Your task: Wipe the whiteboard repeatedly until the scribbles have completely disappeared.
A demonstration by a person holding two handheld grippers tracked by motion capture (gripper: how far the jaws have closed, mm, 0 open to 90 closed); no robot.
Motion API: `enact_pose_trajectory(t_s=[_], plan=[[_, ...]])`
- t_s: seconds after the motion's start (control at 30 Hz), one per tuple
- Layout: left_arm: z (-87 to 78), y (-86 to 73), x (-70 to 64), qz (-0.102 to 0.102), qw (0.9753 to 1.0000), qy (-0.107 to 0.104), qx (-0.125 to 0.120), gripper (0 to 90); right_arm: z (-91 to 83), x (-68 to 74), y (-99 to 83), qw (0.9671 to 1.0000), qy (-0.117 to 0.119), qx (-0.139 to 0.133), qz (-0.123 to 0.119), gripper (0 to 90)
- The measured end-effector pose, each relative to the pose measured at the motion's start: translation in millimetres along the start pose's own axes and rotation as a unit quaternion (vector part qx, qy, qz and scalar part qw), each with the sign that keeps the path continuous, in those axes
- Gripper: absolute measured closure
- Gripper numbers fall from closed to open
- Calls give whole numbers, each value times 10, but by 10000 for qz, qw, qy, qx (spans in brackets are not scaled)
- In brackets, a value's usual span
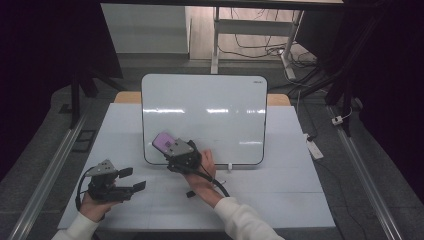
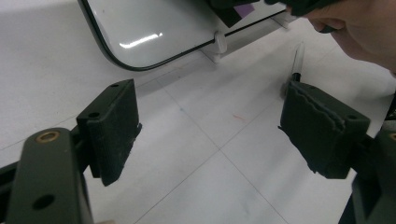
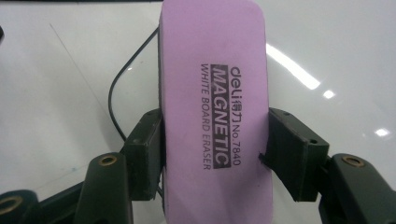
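1. Pink, rounded oblong whiteboard eraser (image 3: 215, 112) with black print sits over the glossy whiteboard (image 1: 205, 100) near its lower left corner.
2. Right gripper (image 3: 215, 158) jaws clamp its long sides.
3. Left gripper (image 1: 129, 179) jaws gape wide, empty, above the matte white table (image 1: 280, 195).

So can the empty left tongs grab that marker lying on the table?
Probably yes. The left tongs are open and hold nothing, and the marker lies on bare table just ahead of them. The other hand is close by and might get bumped.
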State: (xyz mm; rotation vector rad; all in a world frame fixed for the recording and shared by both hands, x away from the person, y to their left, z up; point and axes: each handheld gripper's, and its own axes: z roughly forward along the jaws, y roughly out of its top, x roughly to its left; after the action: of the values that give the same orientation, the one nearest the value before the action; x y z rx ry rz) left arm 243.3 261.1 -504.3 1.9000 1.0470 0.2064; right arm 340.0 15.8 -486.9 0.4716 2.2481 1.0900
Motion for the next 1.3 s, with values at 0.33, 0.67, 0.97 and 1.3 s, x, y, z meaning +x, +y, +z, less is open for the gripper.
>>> enact_pose_trajectory(t_s=[0.33, 0.67, 0.97, 1.3], plan=[[-16, 0, -2, 5, 10000, -8, -45, 202, -554, -835, -245, 9908, -1062, -44, 835, 403], [-6, 8, -9, 16, 10000, -18, -35, 202, -608, -652, -471, 9934, -894, 300, 659, 402], [-4, 10, -5, 5, 10000, -37, -37, 201, -684, -727, -528, 9918, -1099, 377, 524, 402], [10, 18, -9, 23, 10000, -26, -19, 201, -368, -453, -241, 9959, -831, 107, 338, 402]])
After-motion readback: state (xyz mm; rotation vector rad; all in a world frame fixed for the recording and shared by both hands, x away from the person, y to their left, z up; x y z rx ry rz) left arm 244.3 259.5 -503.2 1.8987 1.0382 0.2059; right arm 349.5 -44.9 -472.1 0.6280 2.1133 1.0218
